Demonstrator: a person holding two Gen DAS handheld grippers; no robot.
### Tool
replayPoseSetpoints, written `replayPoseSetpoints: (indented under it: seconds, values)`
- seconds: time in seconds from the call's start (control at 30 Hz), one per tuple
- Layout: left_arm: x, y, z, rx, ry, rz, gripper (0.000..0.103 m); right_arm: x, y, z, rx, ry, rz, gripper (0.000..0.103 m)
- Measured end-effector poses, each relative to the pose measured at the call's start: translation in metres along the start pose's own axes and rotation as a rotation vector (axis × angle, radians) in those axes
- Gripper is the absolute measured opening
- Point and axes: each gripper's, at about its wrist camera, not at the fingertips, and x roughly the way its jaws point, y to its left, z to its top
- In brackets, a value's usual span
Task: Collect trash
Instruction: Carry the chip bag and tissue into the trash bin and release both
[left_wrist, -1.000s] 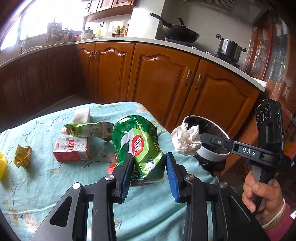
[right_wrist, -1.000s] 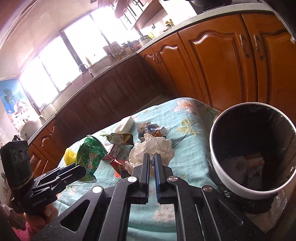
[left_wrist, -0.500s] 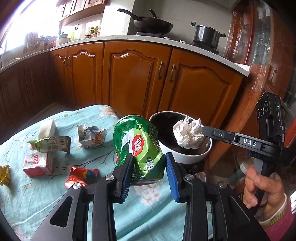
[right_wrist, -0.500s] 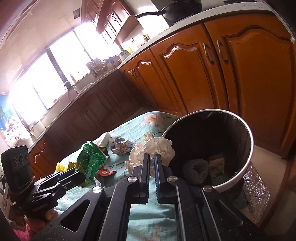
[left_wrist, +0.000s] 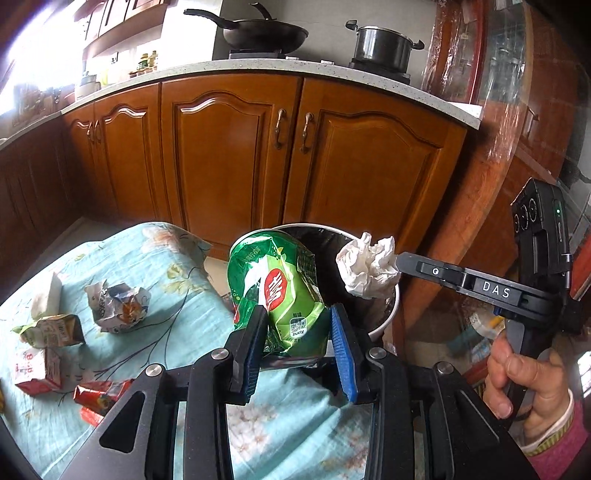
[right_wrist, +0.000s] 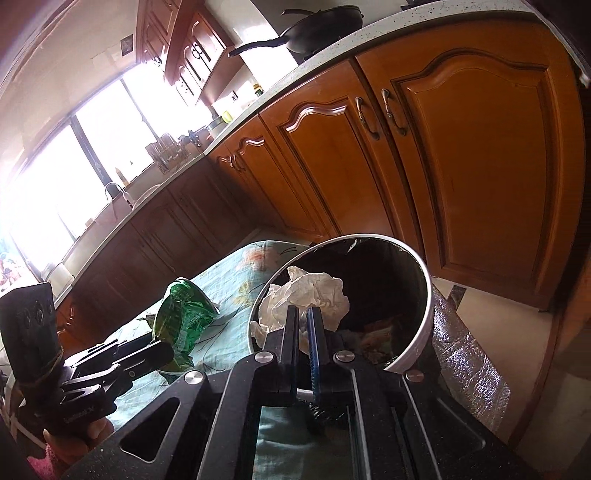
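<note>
Your left gripper (left_wrist: 298, 345) pinches the crushed green bag (left_wrist: 279, 291), its long axis tilted up and away, open mouth toward the bin (right_wrist: 424, 295). Your right gripper (right_wrist: 303, 328), pressed together, clamps the crumpled tissue (right_wrist: 314, 291) over the bin's mouth.

The trash bin (right_wrist: 424, 295) stands open-mouthed just off the table's (left_wrist: 155, 258) end — nothing covers its rim. Wooden cabinet doors (left_wrist: 229, 155) wall the far side, a strip of bare floor between. On the cloth, crumpled wrappers (left_wrist: 118, 306) and small cartons (left_wrist: 40, 365) clutter the left part — the near middle lies bare
</note>
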Motion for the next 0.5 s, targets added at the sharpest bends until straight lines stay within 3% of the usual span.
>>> replayPoseSetpoints:
  seconds: [0.5]
  values:
    - [0.077, -0.017, 0.033, 0.032, 0.086, -0.005, 0.033, 0.015, -0.022, 0.012, 0.0, 0.022, -0.048, 0.005]
